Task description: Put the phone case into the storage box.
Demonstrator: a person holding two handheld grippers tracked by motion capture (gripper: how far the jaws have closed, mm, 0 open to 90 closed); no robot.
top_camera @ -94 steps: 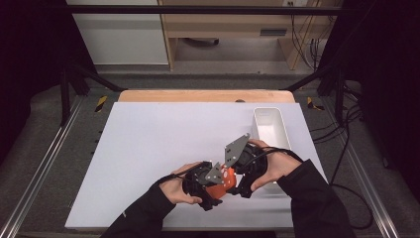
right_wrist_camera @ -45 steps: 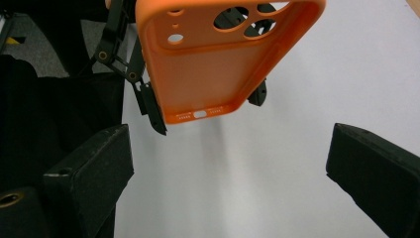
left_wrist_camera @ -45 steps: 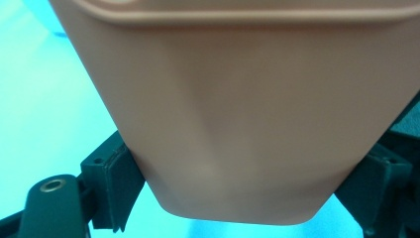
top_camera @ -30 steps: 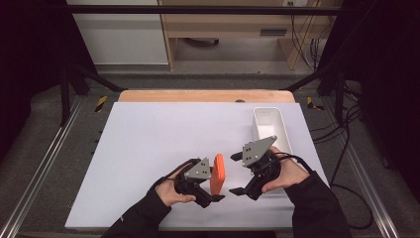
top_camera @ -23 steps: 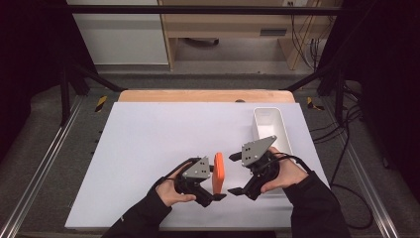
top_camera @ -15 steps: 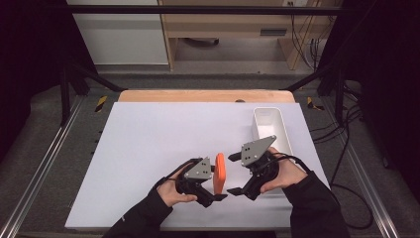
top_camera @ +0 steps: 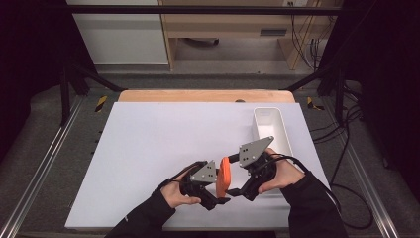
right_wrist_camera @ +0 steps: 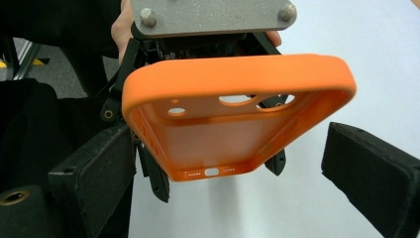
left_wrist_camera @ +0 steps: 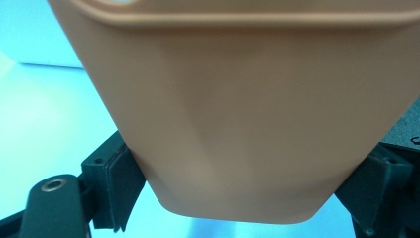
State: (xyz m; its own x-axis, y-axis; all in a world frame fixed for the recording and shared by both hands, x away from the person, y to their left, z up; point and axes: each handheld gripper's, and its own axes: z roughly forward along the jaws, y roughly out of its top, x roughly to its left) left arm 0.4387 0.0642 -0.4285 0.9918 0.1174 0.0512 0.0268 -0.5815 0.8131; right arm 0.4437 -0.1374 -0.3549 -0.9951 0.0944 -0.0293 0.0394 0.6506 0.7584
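A broad white surface [top_camera: 163, 148] is lying across the middle of the high view, its far edge giving way to a strip of bare wood [top_camera: 203, 95]. A long white tray [top_camera: 270, 130] is sitting directly on it near the right edge, its length running away from the person, and from above its inside is looking bare. The rest of the white top is stretching out plain toward the left and far sides. In the right gripper view the same pale surface [right_wrist_camera: 346, 59] is showing in the background, and it is appearing bluish in the left gripper view [left_wrist_camera: 44, 119].
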